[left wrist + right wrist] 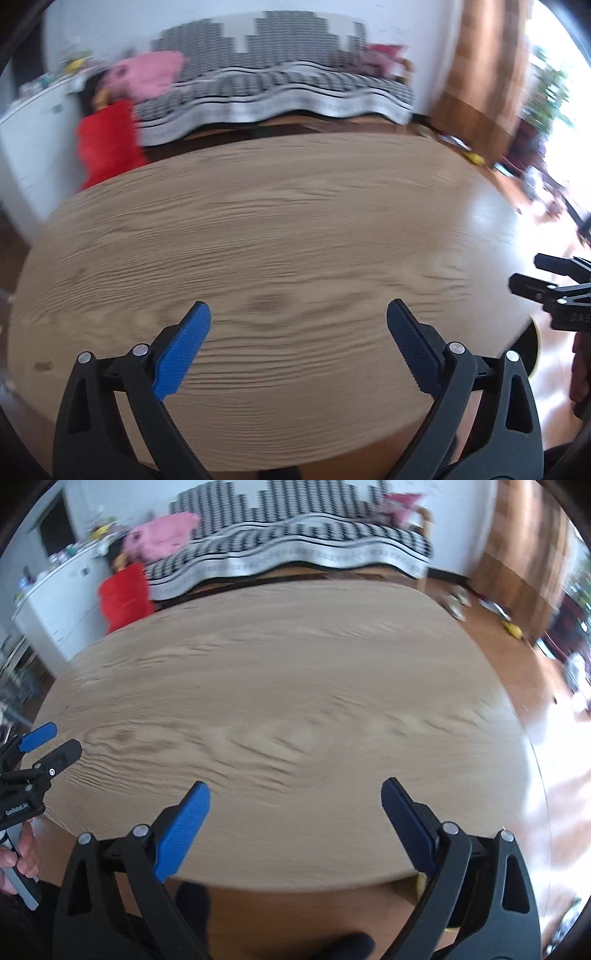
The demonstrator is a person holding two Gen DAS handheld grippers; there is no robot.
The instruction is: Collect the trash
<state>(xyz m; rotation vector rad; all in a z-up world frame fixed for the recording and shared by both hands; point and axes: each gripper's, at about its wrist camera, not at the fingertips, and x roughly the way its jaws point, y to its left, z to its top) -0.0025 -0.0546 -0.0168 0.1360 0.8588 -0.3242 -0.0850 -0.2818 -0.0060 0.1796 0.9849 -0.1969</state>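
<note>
Both the left gripper (298, 314) and right gripper (295, 792) hang over the wooden worktop (295, 229), jaws spread wide, nothing between them. No trash is discernible in either blurred view.

A round wooden table (295, 229) fills the middle of both wrist views, its top bare from near edge to far edge and open to a gripper anywhere across it. The left gripper (298, 332) and right gripper (295, 812) hang over its near side, jaws wide with nothing between them. Beyond the far rim, a patterned sofa (280, 88) closes off the top of the frame, a red cushion (107, 144) and white cabinet (33, 147) the upper left. Floor (491, 635) lies open at upper right.
</note>
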